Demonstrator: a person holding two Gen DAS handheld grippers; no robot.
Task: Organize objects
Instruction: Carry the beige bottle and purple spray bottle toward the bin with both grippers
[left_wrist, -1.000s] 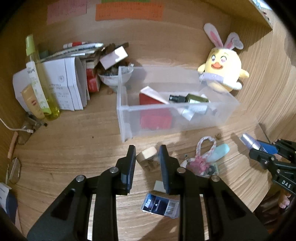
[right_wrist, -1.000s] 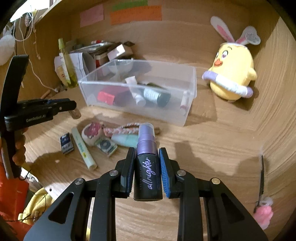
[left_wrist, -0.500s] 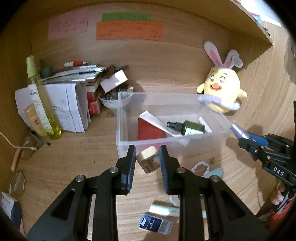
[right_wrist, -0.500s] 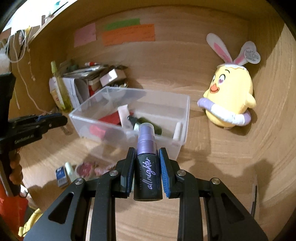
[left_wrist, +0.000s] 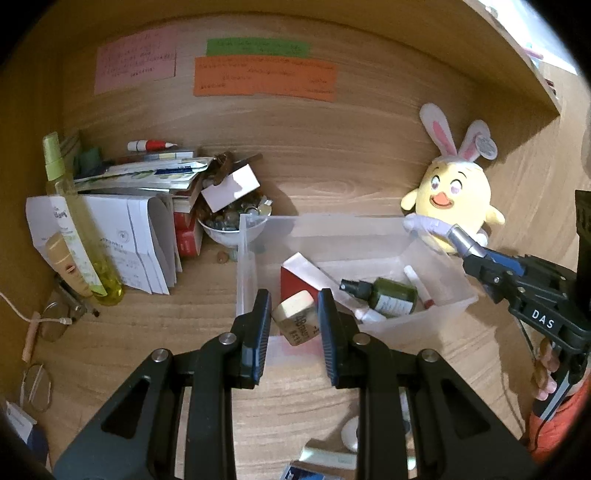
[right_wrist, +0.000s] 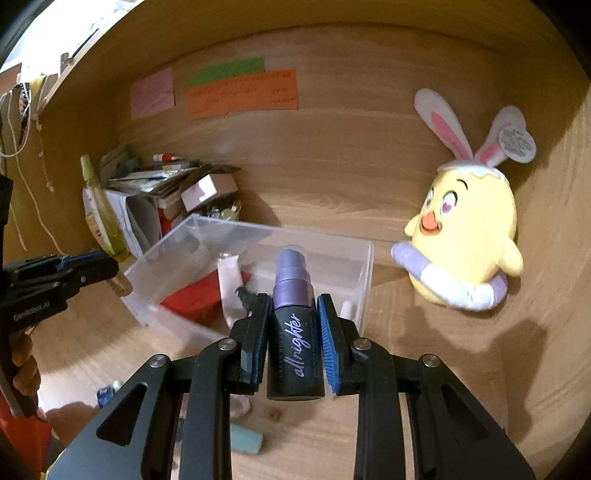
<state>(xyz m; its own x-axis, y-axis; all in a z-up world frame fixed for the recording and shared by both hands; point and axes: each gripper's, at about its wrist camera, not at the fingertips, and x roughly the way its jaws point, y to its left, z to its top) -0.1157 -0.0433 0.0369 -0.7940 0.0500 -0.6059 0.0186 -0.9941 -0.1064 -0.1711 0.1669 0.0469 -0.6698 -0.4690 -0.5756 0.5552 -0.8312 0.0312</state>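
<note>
Setting spray bottle (right_wrist: 295, 332) sits clamped in my right gripper (right_wrist: 293, 334), jaws narrow and pressing both sides of its black body; long axis runs straight along my fingers, purple cap end pointing forward and slightly down toward the clear plastic bin (right_wrist: 364, 280). The bin lies directly ahead and below the cap, its near right corner just past my fingertips, so I judge the coming move is short: forward over the rim, then let go. My left gripper (left_wrist: 293, 325) holds a small beige-capped bottle (left_wrist: 297, 321), jaws narrow on it; that bottle is tilted, cap end up-left, printed end down-right, so its long axis crosses the fingers at a slant. From the left view it hangs at the bin's near wall (left_wrist: 245, 280), about over the front left corner. Both hands are near the bin; left looks closer to being over it. Inside the bin: a green spray bottle (left_wrist: 388, 297) lying on its side, a red box (left_wrist: 295, 280), small white tubes. Yellow bunny-eared chick plush (right_wrist: 465, 247) stands beside the bin, clear of both paths.
</note>
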